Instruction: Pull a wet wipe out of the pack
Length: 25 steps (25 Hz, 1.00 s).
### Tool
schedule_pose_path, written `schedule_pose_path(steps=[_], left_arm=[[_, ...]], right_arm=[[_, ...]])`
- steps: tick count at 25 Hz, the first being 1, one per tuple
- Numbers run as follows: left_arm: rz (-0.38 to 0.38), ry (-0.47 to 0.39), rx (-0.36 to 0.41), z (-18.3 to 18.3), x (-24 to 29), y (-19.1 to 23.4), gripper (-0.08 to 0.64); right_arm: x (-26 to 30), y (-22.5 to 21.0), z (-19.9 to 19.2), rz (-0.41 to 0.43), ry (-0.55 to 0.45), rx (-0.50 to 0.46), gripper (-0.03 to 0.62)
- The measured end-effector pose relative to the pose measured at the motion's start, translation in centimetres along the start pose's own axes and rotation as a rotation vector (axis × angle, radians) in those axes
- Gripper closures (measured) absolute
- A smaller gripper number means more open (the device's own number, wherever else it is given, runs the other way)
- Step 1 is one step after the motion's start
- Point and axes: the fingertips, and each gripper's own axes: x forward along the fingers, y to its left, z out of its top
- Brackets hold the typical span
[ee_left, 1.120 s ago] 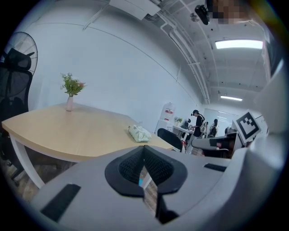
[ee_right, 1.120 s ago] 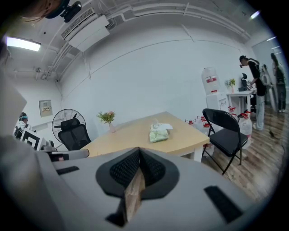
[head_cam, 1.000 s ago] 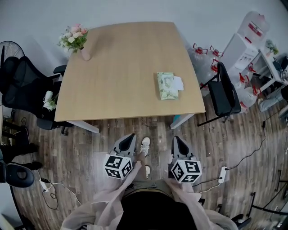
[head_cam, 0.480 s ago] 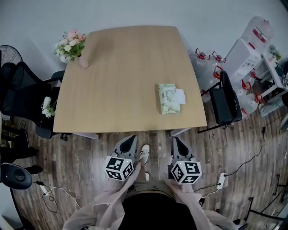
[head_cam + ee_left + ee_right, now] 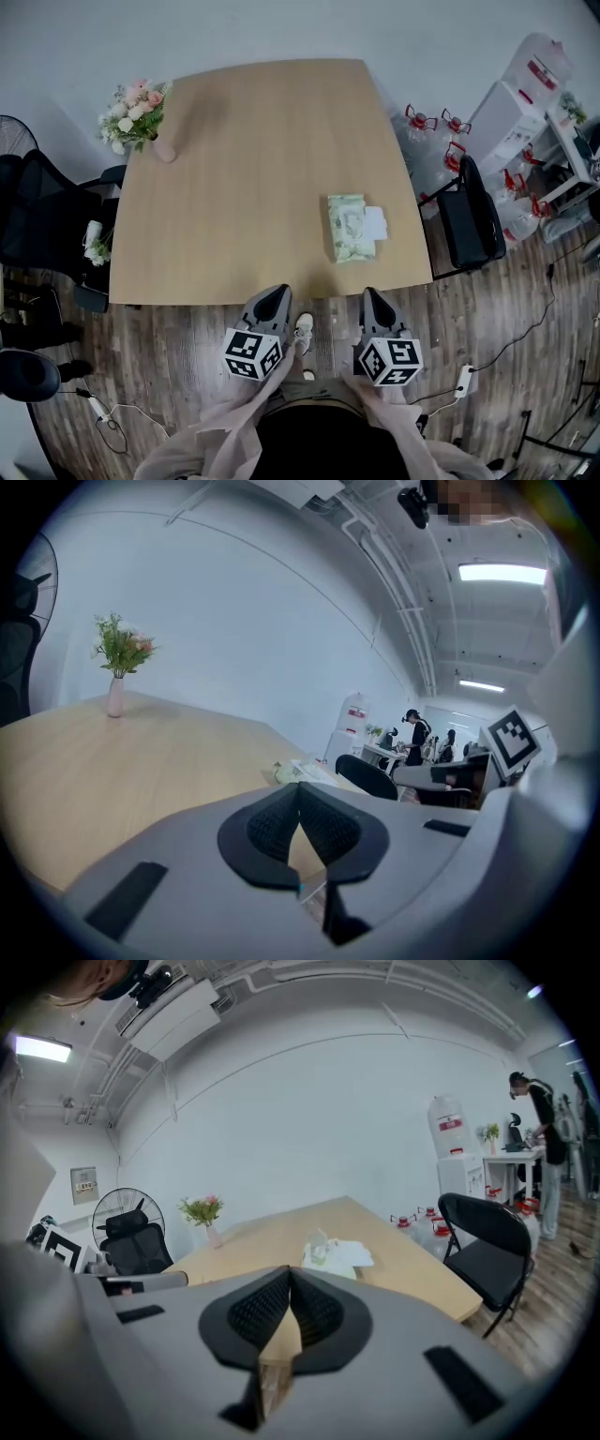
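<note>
The wet wipe pack [image 5: 347, 228] is pale green and lies flat near the right end of the wooden table [image 5: 234, 187], with a white sheet [image 5: 374, 223] sticking out at its right side. My left gripper [image 5: 278, 292] and right gripper [image 5: 368, 294] hang side by side just off the table's near edge, both shut with nothing between the jaws. The pack sits beyond and a little left of the right gripper's tips. In the left gripper view the pack [image 5: 296, 771] shows far off above the shut jaws; in the right gripper view the pack [image 5: 330, 1252] lies straight ahead.
A pink vase of flowers [image 5: 141, 111] stands at the table's far left corner. A black folding chair [image 5: 474, 212] and water bottles [image 5: 429, 125] are to the right, black office chairs [image 5: 37, 208] to the left. A power strip [image 5: 461, 377] and cables lie on the wood floor.
Both grippers have moved forward together from over the floor up to the table's near edge. The table and pack sit closer in the head view. The jaws stayed shut.
</note>
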Motion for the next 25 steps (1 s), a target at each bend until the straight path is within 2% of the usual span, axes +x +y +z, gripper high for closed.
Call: schedule_pose_path(steps=[25], left_arm=[[-0.066, 0.066, -0.001, 1.5, 8.3, 3.2, 0.549]], right_arm=[[9.6, -3.2, 2.4, -0.073, 0.033, -0.026, 0.578]])
